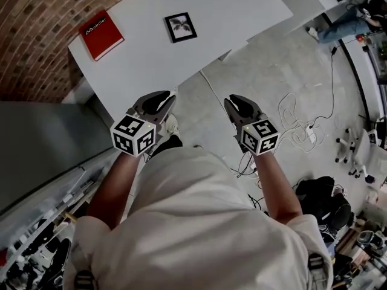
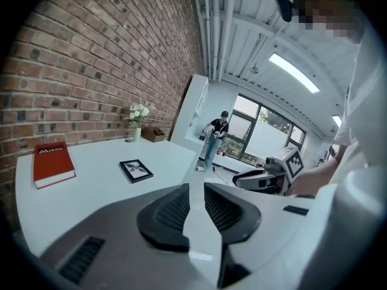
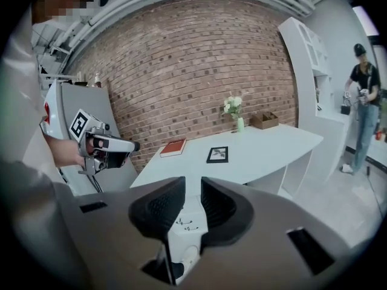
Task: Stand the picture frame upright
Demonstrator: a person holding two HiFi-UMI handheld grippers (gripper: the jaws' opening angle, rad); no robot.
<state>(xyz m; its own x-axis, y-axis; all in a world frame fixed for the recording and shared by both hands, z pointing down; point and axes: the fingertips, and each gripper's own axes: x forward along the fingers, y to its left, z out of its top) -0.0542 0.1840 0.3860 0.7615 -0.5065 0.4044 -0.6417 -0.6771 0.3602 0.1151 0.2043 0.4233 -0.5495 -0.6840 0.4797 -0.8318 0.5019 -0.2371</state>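
The black picture frame (image 1: pixel 180 27) (image 2: pixel 135 170) (image 3: pixel 217 154) lies flat, face up, on the white table (image 1: pixel 230 11). Both grippers hang close to my body, short of the table's near edge and well away from the frame. My left gripper (image 1: pixel 162 98) (image 2: pixel 196 189) shows a narrow gap between its ribbed pads with nothing in it. My right gripper (image 1: pixel 236 103) (image 3: pixel 193 189) is likewise open and empty. Each gripper shows in the other's view: the right gripper (image 2: pixel 260 177) and the left gripper (image 3: pixel 106 147).
A red book (image 1: pixel 101 34) (image 2: pixel 53 162) (image 3: pixel 173 147) lies left of the frame. A vase of flowers (image 3: pixel 233 109) and a small box (image 3: pixel 265 120) stand at the table's far end by the brick wall. Cables (image 1: pixel 290 119) trail on the floor. A person (image 3: pixel 363 101) stands far off.
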